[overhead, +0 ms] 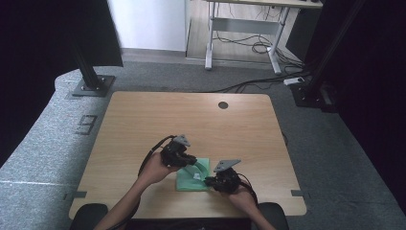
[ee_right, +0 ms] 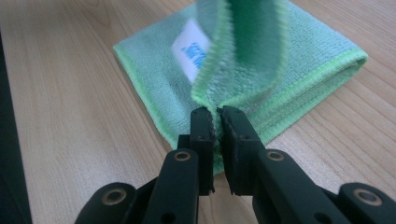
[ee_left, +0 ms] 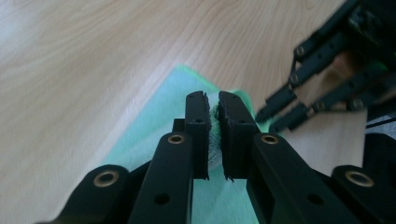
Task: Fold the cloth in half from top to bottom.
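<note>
Fingers of the left gripper (ee_left: 213, 105) and right gripper (ee_right: 215, 116) are each pinched narrow on an edge of the green microfibre cloth (overhead: 194, 175), folded near the wooden desk's (overhead: 143, 124) front edge; uneven pulling could slip a thin hem free
</note>
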Demonstrator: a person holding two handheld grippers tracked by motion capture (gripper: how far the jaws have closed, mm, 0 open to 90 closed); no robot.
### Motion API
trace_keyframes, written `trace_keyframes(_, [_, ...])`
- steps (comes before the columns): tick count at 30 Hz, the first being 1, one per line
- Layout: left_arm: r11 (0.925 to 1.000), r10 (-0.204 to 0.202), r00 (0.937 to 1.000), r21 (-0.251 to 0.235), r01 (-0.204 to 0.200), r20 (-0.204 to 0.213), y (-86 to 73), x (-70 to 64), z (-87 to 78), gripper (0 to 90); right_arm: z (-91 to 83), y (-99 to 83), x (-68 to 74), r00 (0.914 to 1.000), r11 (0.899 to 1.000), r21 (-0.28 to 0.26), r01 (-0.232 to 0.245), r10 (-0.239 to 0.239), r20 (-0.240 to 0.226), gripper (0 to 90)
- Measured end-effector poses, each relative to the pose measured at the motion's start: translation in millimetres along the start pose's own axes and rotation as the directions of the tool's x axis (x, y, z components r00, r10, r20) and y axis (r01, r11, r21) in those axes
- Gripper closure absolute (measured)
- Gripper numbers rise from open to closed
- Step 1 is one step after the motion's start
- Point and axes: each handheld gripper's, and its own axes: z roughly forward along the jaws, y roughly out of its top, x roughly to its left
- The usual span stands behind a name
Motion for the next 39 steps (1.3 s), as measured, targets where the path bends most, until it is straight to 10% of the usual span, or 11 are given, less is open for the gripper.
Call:
trace_keyframes(12, [0.9993,-0.033,0.9990,0.020,0.033,0.028,-52.4,-14.1,-10.7,77.2,-20.6,-1.9,-2.5,1.0000,1.000,-0.023,-0.006,0.006,0.004,67.6])
trace_keyframes(20, [0.9997,-0.003,0.9996,-0.024,0.003,0.028,-46.2,-14.5,-24.6,59.7,-35.6,10.4,-13.3,0.9998,0.997,-0.082,0.005,-0.007,-0.018,50.2])
trace_keyframes(31, [0.9983,-0.045,0.9843,-0.045,0.038,-0.170,-28.5,11.9,-4.8,25.3,-14.1,32.5,-28.1,0.9907,0.997,-0.067,-0.047,0.055,0.124,30.6])
trace_keyframes(39, [0.9946,-0.101,0.9764,0.001,0.103,-0.191,-63.1,14.4,8.1,19.4,6.9,30.1,-24.1,0.9898,0.999,-0.008,-0.044,0.045,0.135,24.8])
